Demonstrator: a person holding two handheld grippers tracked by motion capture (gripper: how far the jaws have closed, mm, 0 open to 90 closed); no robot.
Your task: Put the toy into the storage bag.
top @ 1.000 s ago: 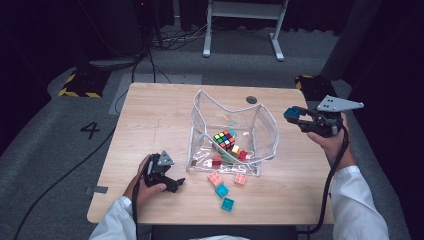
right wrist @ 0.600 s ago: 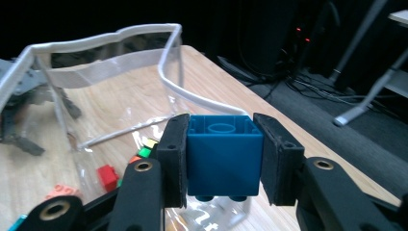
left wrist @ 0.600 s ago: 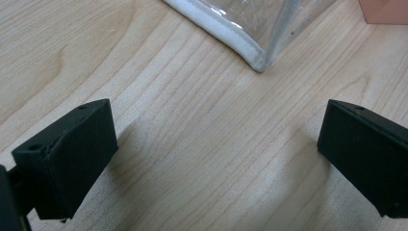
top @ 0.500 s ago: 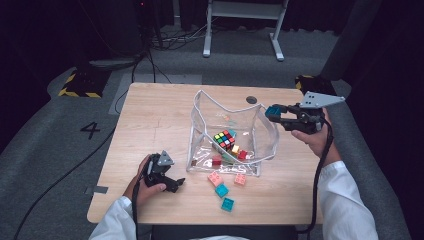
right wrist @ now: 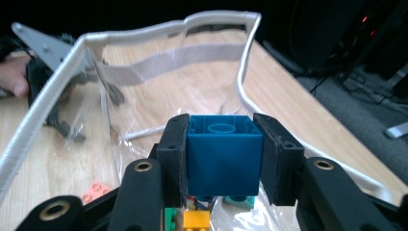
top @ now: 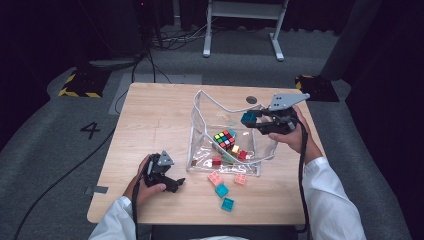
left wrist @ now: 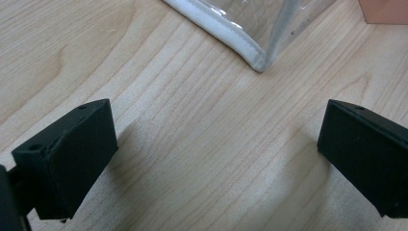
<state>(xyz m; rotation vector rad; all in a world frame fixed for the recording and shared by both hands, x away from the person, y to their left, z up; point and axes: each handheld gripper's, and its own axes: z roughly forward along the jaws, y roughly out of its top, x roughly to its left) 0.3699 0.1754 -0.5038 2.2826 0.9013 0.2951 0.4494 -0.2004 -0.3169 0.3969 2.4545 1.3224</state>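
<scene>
A clear plastic bag (top: 200, 125) with a white rim stands open in the middle of the table; inside lie a colourful puzzle cube (top: 224, 139) and several small bricks. My right gripper (top: 248, 119) hovers over the bag's right side, shut on a blue brick (right wrist: 224, 153) held hollow side up between its jaws. The bag's rim (right wrist: 144, 31) curves just beyond it in the right gripper view. My left gripper (top: 178, 182) rests on the table at the front left, open, with bare wood between its fingers (left wrist: 67, 154). The bag's corner (left wrist: 260, 60) lies just ahead of it.
Outside the bag near the table's front edge lie a pink brick (top: 215, 178), an orange brick (top: 240, 179) and two teal bricks (top: 222, 190). The wooden table (top: 150, 120) has bare room on its left half. A small dark disc (top: 251, 100) sits behind the bag.
My right gripper has carried the blue brick leftward, from beyond the bag's right edge to above its inside. The left gripper has stayed put.
</scene>
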